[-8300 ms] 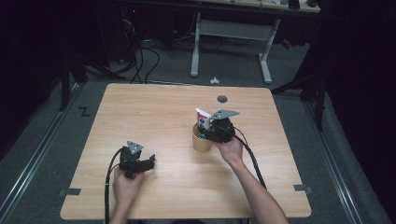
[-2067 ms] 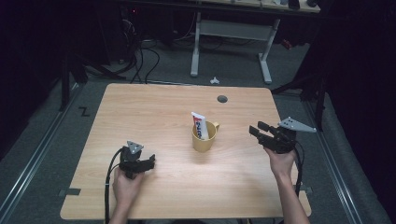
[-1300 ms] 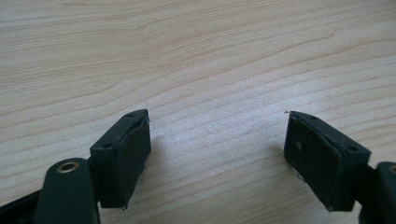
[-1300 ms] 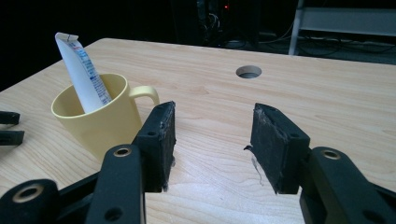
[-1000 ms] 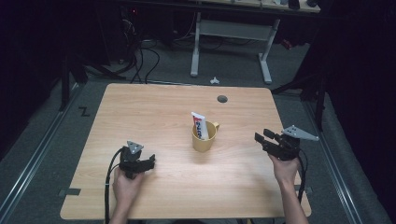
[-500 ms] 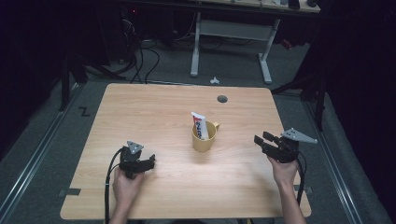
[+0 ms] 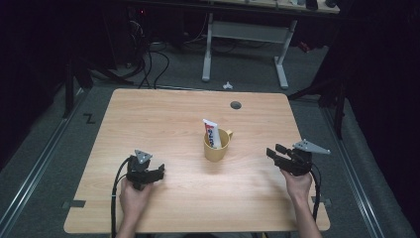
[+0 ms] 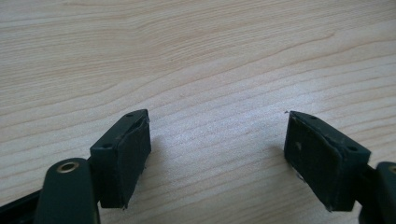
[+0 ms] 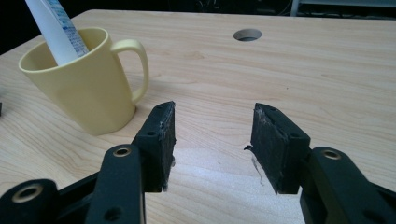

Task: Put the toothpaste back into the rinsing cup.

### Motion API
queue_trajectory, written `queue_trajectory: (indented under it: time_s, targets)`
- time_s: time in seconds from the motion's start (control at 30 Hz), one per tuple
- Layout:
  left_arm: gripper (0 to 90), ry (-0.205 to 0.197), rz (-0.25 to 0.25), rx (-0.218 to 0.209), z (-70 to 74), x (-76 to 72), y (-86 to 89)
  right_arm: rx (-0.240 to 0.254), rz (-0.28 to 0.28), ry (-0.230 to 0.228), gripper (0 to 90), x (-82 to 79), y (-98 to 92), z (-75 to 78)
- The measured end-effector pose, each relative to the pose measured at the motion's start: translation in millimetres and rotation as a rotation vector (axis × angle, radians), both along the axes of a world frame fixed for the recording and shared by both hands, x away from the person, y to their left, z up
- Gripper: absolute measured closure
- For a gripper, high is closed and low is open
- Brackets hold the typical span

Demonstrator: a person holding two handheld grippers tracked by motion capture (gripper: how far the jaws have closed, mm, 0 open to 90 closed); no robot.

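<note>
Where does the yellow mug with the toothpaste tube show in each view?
High view: yellow mug at table centre, between both grippers.
Left gripper view: not in it.
Right gripper view: mug upper left, apart from the jaws.
Shared landmark: round hole in the wooden tabletop.

My right tongs (image 7: 275, 150) have come away from the yellow mug (image 7: 217, 145), where they were clamped over the rim at the toothpaste tube (image 7: 211, 132). They now sit well off toward the bench's (image 7: 168, 114) right edge, lower and nearer the front than a couple of seconds ago, jaws apart with nothing between them. The tube stands in the mug, released.
</note>
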State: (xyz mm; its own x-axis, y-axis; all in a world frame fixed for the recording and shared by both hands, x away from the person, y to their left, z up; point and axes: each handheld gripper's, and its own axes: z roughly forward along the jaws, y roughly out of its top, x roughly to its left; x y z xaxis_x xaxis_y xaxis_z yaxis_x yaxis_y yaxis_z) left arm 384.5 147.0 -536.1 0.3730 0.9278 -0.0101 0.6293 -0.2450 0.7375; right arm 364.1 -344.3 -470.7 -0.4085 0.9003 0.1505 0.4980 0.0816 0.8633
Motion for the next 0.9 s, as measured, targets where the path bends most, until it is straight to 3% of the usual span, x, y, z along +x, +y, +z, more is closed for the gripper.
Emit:
queue_trajectory:
  time_s: [0.33, 0.9]
  targets:
    - [23.1, 0.0, 0.0, 0.0, 0.0, 0.0, 0.0, -0.004, 0.005, 0.013, 50.2, 3.4, 4.7, -6.0]
    - [23.1, 0.0, 0.0, 0.0, 0.0, 0.0, 0.0, -0.011, 0.006, 0.074, 50.3, 11.8, 13.1, -27.7]
